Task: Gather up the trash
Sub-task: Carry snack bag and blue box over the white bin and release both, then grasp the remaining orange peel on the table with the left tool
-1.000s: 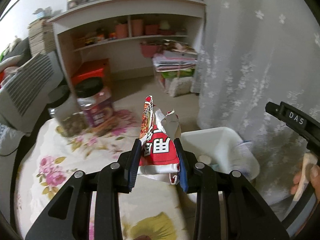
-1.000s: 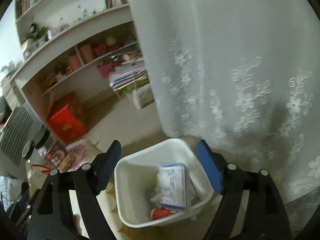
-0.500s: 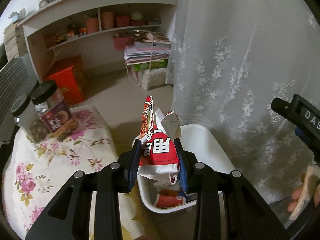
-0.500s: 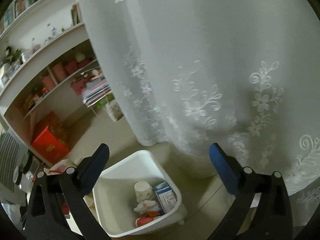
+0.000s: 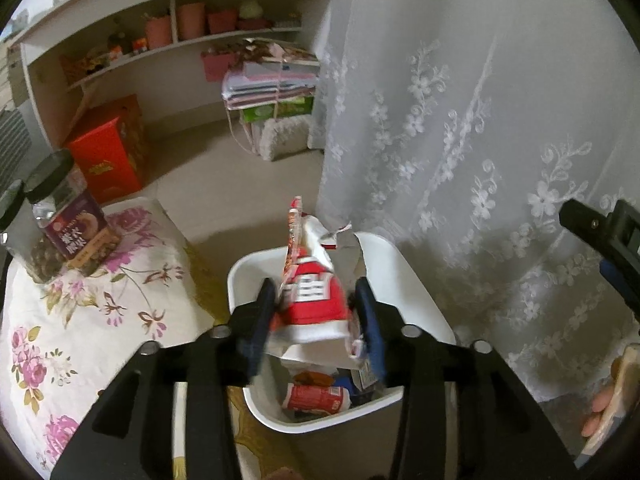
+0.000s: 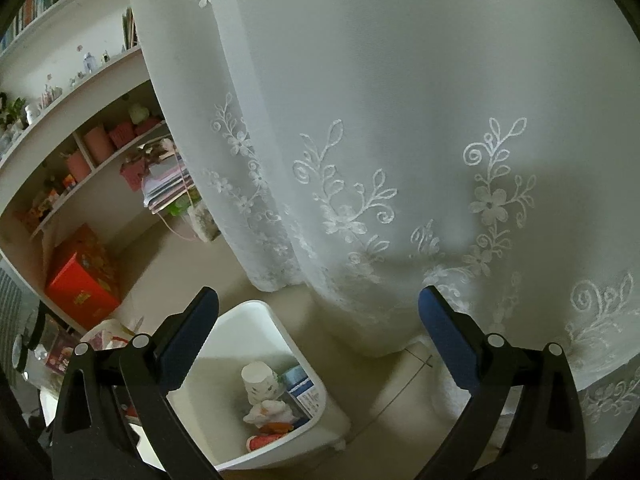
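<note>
A crumpled red and white snack wrapper (image 5: 316, 300) stands between the blue pads of my left gripper (image 5: 316, 318), directly above the white bin (image 5: 416, 280). The jaws are opening: the fingers are blurred and the pads no longer seem to press on the wrapper. Inside the bin lie a red tube-shaped wrapper (image 5: 316, 398), a paper cup (image 6: 260, 376) and a blue and white packet (image 6: 304, 390). My right gripper (image 6: 318, 300) is wide open with nothing in it, held over the floor just right of the bin (image 6: 280, 320).
A table with a floral cloth (image 5: 80, 320) carries two black-lidded jars (image 5: 68, 232) left of the bin. A white lace curtain (image 5: 480, 120) hangs close behind and right of it. A red box (image 5: 108, 152) and shelves stand beyond. A hand (image 5: 600, 412) shows at the right edge.
The left gripper carried the wrapper from over the table to above the bin, and its jaws have spread. The right gripper opened wider and swung right, toward the curtain.
</note>
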The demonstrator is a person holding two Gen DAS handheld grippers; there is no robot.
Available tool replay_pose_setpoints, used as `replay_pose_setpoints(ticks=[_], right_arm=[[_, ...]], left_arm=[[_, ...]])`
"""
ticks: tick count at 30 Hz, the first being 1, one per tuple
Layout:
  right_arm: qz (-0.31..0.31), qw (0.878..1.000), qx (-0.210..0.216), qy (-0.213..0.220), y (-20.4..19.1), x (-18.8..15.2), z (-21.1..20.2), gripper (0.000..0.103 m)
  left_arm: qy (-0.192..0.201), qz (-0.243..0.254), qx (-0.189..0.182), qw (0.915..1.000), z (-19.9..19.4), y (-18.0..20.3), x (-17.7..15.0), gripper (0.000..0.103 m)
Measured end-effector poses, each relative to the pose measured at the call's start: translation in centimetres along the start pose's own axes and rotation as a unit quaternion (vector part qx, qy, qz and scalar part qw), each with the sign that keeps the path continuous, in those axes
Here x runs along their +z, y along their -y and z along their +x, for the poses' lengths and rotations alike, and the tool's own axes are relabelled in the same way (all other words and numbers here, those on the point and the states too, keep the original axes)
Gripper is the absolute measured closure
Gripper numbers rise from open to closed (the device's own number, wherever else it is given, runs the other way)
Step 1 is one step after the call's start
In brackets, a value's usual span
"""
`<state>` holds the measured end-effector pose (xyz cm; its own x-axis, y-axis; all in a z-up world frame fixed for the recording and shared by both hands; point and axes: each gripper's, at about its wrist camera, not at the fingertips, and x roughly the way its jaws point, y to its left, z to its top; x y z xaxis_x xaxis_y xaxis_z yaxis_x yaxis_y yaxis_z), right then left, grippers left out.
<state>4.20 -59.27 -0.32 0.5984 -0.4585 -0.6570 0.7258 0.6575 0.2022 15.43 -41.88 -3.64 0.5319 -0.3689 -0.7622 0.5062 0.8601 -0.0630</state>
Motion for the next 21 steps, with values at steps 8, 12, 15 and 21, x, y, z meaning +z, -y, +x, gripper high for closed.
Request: replay_pose_setpoints(ticks=[8,12,15,21], right_arm=[[-0.042,0.999,0.003,-0.009,-1.8,-0.8,-0.1,0.007],[-0.077,0.997,0.003,-0.023,-3.2,-1.9,-0.1,0.007],[-0.11,0.993,0.009,-0.045,-4.5,-3.3,0.1,0.007],[-0.172,0.982,0.032,-0.071,-7.3,-5.6,-0.3,0.007]], left_arm=[[-0.014,-0.005,0.021,0.9997,0.0,-1.2,-1.3,0.039],[-0.018,-0.011,0.037,0.9991,-0.6,-2.5,-2.2,0.036],[-0.023,-0.023,0.053,0.9981,-1.2,-4.1,-3.3,0.032],[-0.038,-0.048,0.09,0.9941,-2.0,-8.6,-6.0,0.031]])
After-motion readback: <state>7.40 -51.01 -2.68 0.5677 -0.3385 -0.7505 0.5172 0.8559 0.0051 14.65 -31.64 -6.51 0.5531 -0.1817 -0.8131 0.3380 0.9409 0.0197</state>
